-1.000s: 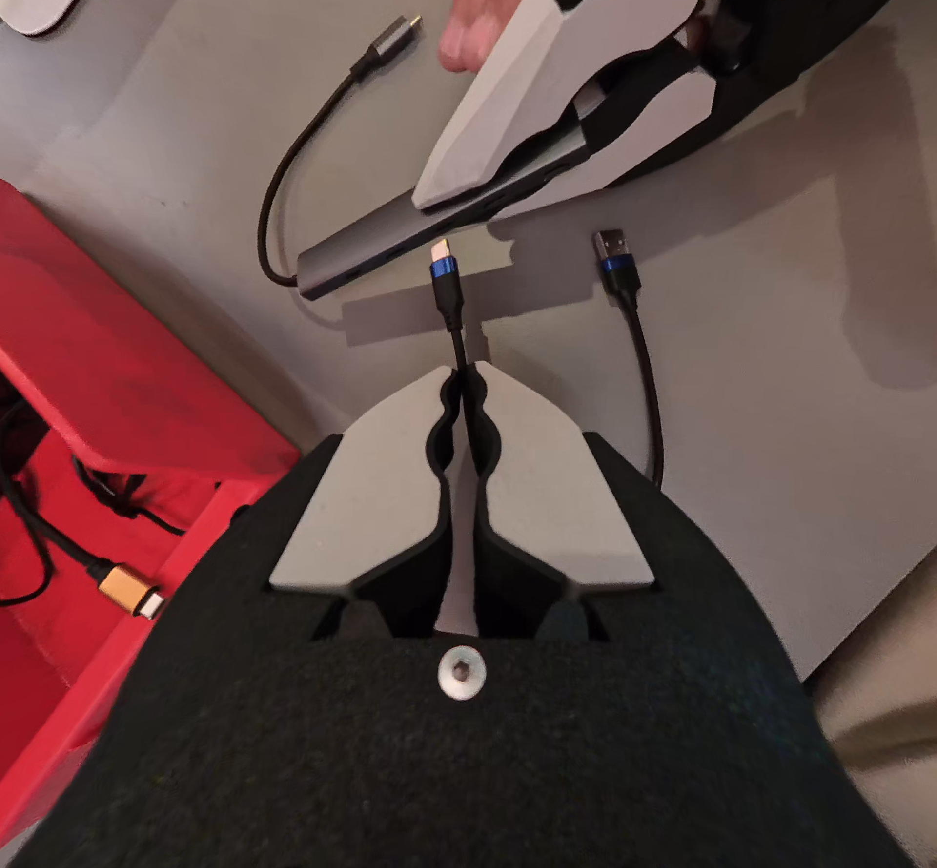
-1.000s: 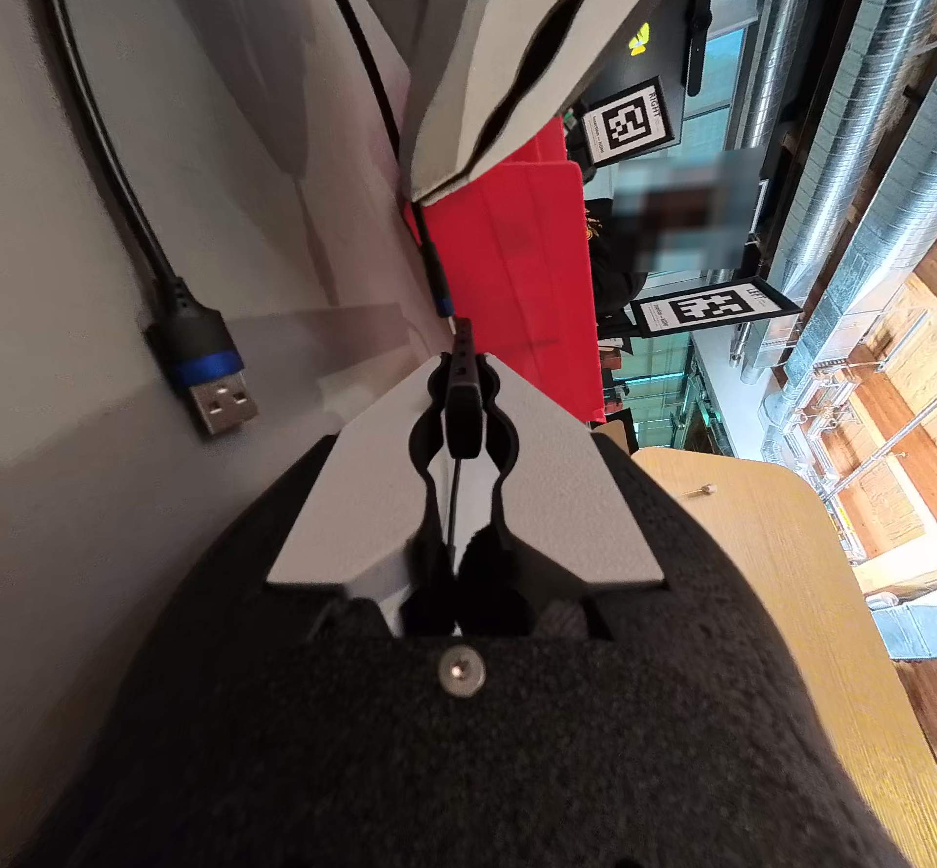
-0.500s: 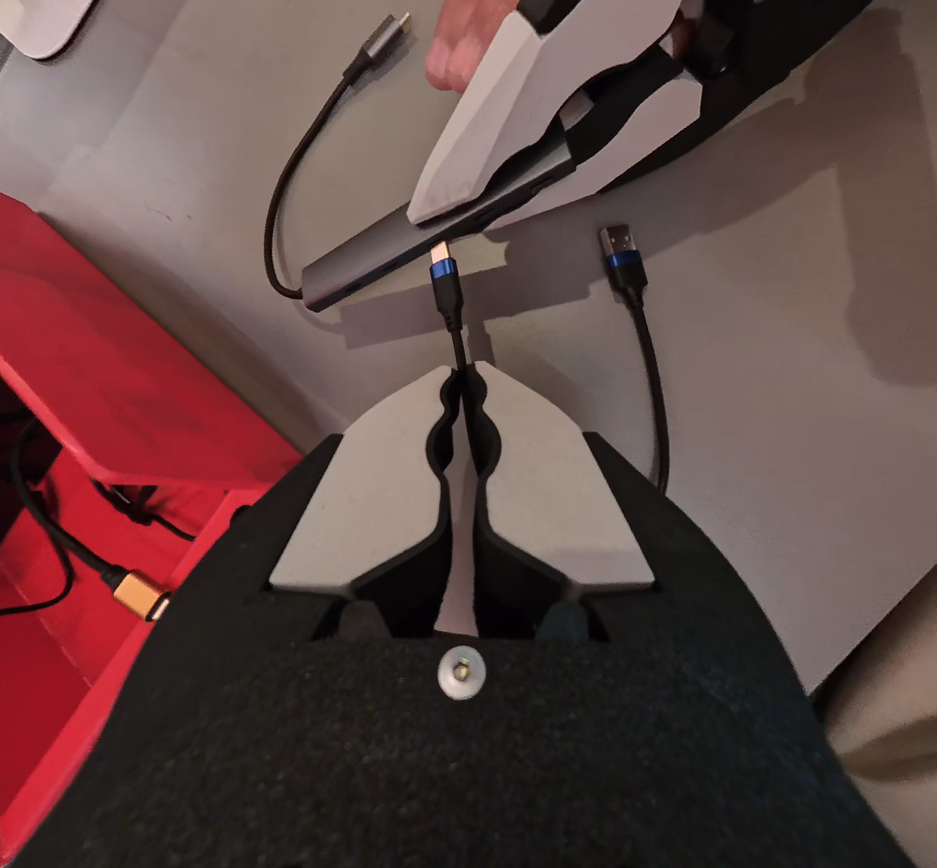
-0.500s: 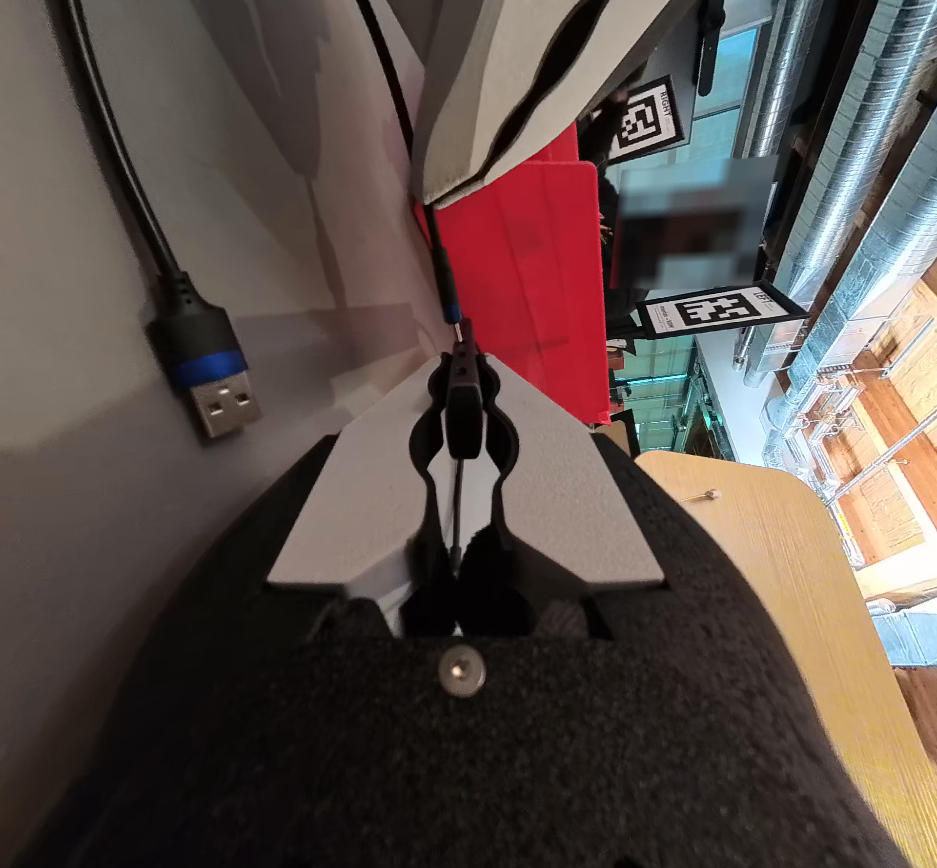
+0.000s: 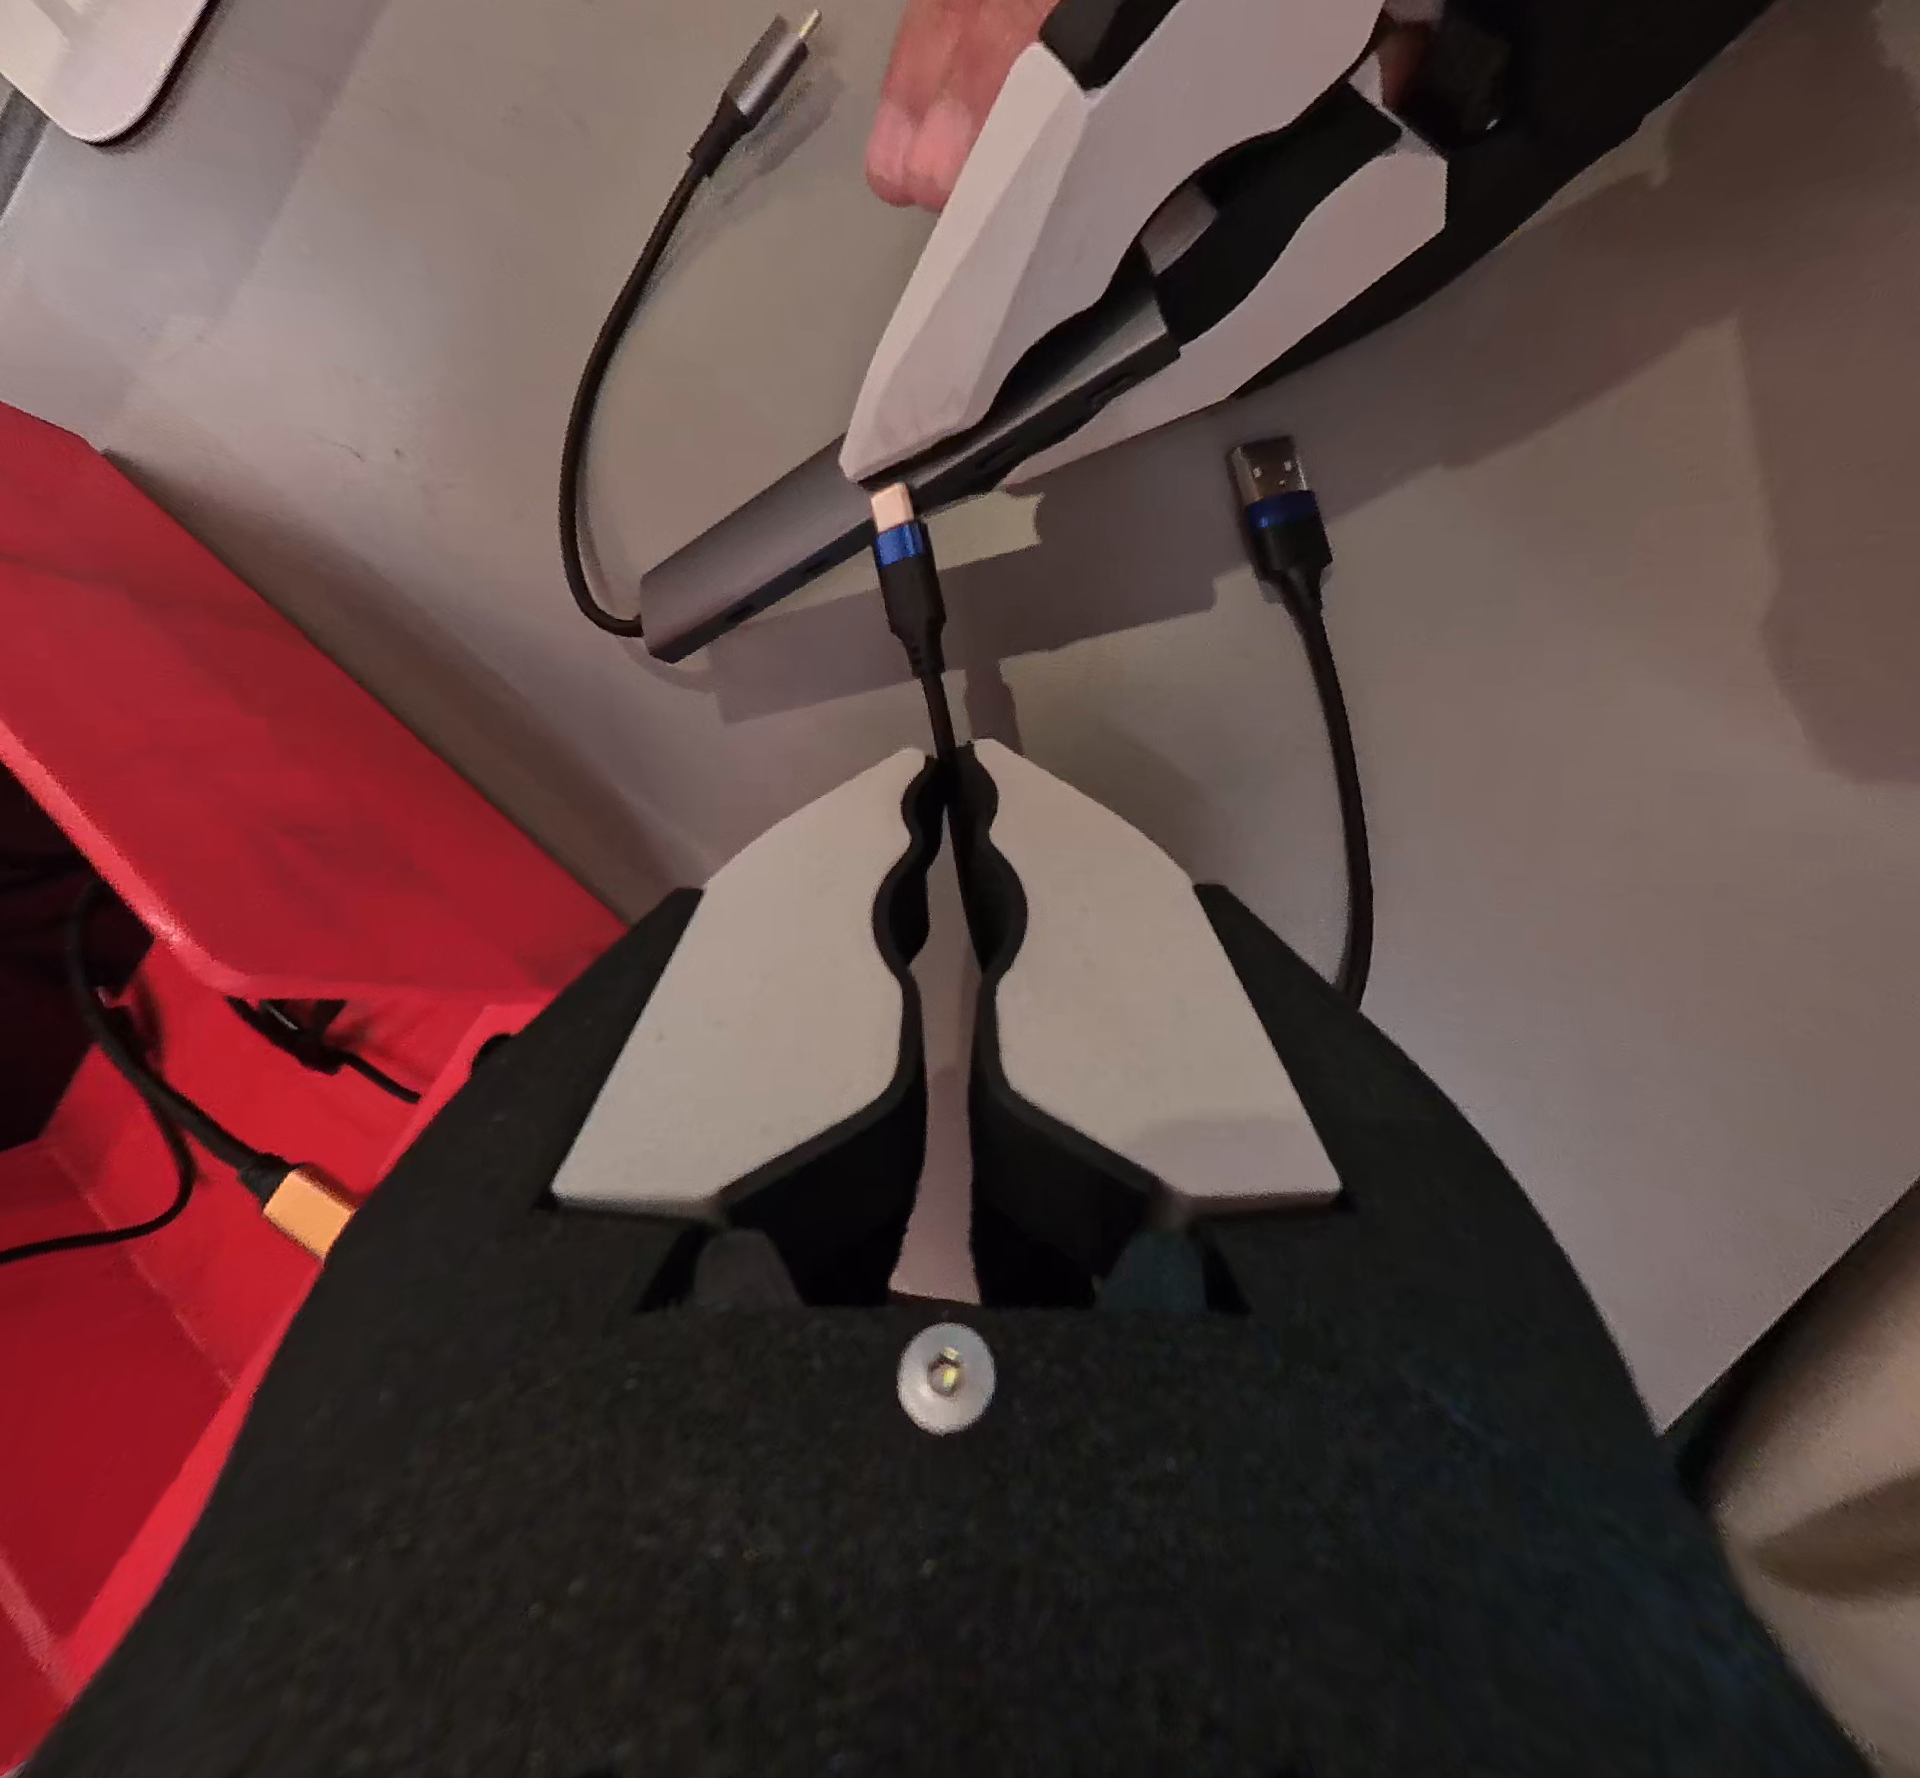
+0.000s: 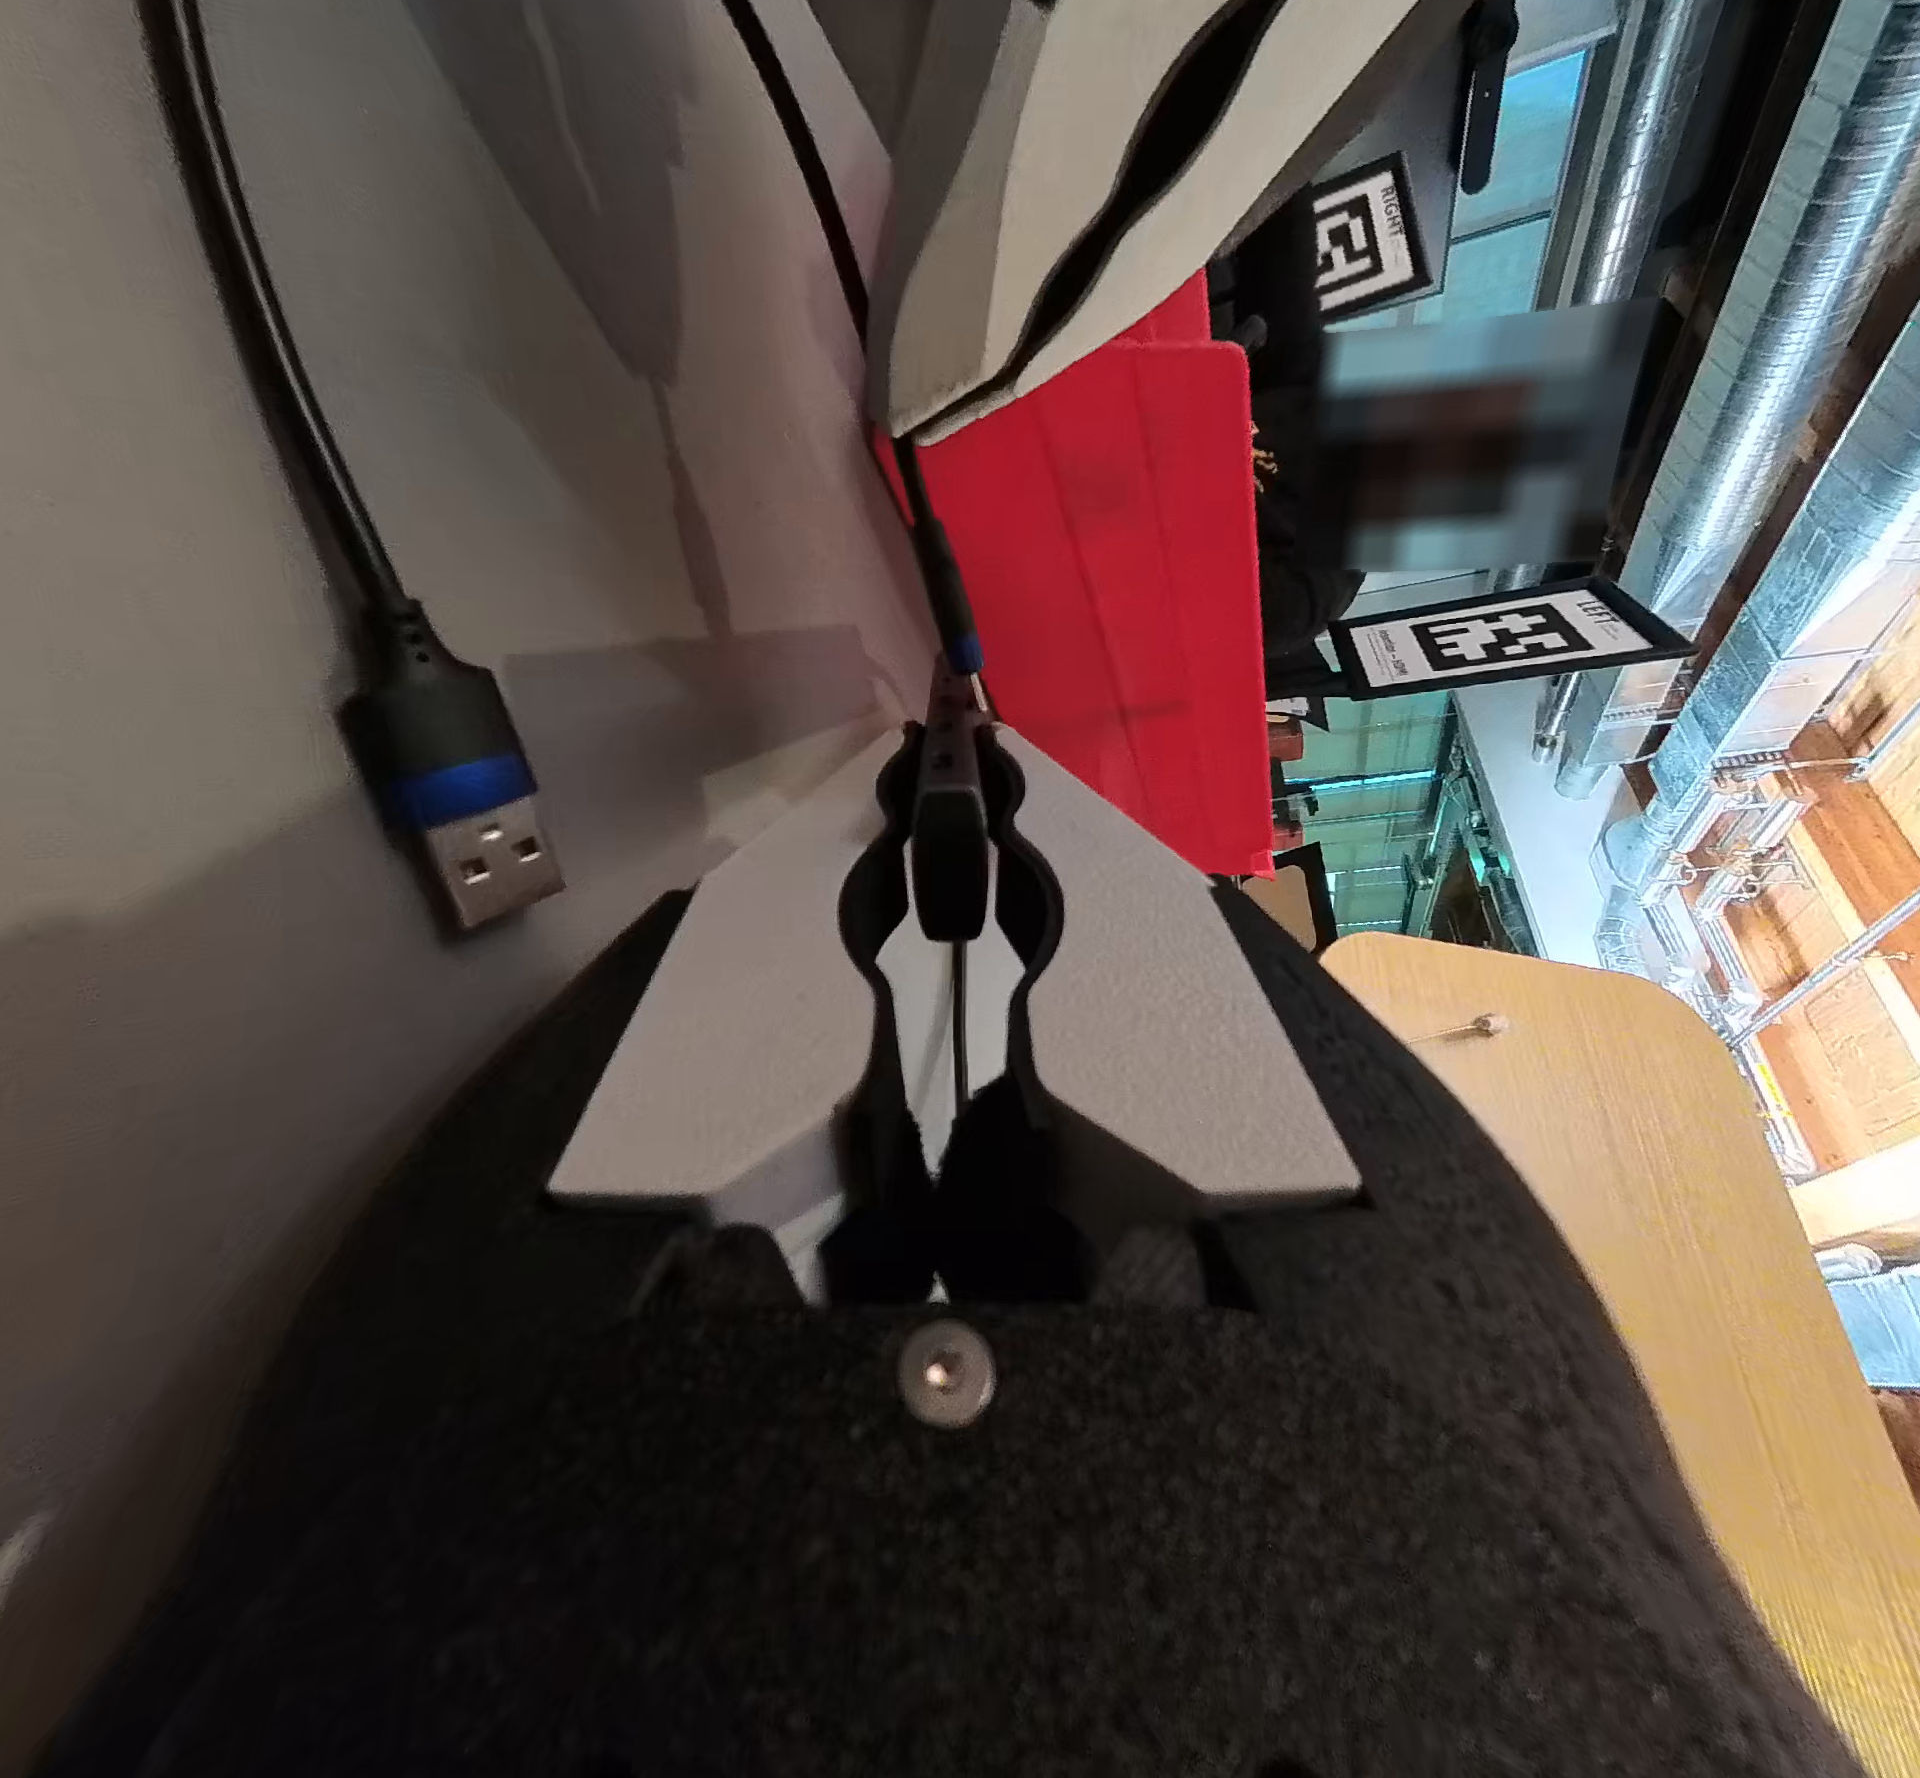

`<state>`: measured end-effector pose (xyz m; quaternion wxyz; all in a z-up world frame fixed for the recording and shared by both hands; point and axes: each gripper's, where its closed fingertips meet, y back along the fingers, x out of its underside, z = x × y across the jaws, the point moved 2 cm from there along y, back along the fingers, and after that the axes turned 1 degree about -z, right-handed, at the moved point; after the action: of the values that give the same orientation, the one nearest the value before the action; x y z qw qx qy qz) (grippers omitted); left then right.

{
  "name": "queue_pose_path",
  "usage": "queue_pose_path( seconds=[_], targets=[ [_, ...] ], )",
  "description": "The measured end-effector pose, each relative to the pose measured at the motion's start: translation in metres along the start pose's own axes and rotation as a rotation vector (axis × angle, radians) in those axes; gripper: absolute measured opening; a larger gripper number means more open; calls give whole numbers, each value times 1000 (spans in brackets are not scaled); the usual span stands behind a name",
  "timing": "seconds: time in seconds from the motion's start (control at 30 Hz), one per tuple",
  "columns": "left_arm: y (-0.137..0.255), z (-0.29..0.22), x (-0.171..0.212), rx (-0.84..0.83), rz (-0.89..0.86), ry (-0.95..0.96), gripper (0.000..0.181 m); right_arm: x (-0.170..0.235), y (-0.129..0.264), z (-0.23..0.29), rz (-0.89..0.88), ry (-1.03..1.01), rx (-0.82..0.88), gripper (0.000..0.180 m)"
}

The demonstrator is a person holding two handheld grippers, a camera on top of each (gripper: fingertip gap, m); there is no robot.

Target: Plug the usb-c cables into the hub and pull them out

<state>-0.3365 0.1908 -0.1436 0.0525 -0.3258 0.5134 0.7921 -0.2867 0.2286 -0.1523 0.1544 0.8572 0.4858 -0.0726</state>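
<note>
With the left gripper (image 5: 948, 762) pinching the black blue-ringed usb-c cable (image 5: 914, 606) and the right gripper (image 6: 951, 741) clamping the slim grey metal hub (image 5: 790, 549), the plug has closed in, seemingly touching a port, unseated.

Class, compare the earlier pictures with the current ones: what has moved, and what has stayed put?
The left gripper, shut on the cable, has carried the USB-C plug forward until its tip meets the hub. The right gripper stays clamped on the hub. The USB-A plug lies unmoved on the table.
</note>
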Motion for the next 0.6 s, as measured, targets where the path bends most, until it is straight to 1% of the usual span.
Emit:
queue_pose_path(
  seconds=[0.6],
  targets=[
    [-4,0,6,4,25,-10,1,1,0,1,4,-5,-11,9]
  ],
)
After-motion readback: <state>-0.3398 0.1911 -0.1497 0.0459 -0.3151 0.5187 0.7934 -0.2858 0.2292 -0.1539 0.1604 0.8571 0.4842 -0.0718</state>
